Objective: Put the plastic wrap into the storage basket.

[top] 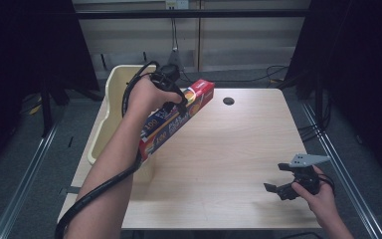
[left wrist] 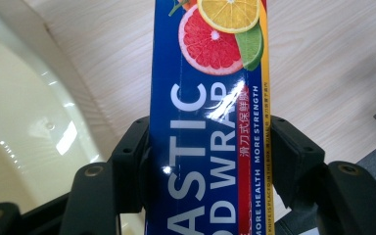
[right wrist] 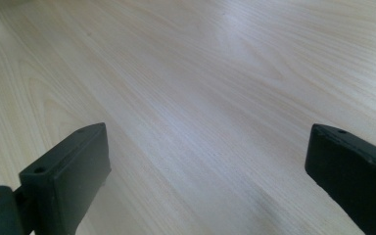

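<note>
Lower right of the high view, the right claw [top: 282, 185] sits low over the bench [top: 229, 164], jaws spread wide with nothing between them; its own view shows just bare wood grain between two black jaws. Up at the upper left, the left claw [top: 178, 102] is clamped on one box [top: 176, 119] of plastic wrap, pads pressing both long sides, as its own view shows close up [left wrist: 208, 147]. The box is off the bench, tilted, red end toward the top centre, over the bench's left edge. One cream tub [top: 110, 107] stands just beside that edge. Far centre, one dark hole [top: 228, 101] in the benchtop. Count: two claws, one box, one tub.
</note>
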Demonstrator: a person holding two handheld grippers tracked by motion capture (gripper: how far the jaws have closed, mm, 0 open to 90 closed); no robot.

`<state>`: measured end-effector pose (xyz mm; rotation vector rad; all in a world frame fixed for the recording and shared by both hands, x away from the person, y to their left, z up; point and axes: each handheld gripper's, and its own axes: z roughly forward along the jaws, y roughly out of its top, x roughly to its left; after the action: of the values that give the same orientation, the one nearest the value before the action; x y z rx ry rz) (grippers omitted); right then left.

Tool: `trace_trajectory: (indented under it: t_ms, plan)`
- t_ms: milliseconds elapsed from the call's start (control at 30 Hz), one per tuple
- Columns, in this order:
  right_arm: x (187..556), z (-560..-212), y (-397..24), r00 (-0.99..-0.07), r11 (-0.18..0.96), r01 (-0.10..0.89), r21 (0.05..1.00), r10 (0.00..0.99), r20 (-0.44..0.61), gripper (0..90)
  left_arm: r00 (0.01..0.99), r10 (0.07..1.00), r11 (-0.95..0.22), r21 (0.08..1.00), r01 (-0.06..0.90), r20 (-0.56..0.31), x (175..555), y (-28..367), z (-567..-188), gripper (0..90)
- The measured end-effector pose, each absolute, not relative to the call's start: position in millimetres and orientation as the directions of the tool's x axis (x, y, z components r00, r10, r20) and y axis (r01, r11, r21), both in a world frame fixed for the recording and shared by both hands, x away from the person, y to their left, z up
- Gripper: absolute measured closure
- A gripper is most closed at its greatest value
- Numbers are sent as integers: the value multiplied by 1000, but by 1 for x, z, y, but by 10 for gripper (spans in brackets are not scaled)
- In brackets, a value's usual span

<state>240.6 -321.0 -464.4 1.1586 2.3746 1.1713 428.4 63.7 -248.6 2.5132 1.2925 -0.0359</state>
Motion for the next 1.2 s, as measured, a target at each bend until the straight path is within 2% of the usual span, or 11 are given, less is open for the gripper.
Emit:
trace_trajectory:
  t_ms: [767, 1200]
  plan:
    - [241, -465, -320, -657, 367, 547, 753, 746, 114, 28, 428, 887, -376, 272, 886, -171, 433, 110, -227, 412]
    - [241, -464, -320, -655, 367, 548, 752, 747, 113, 28, 359, 922, -309, 284, 908, -145, 430, 133, -214, 412]
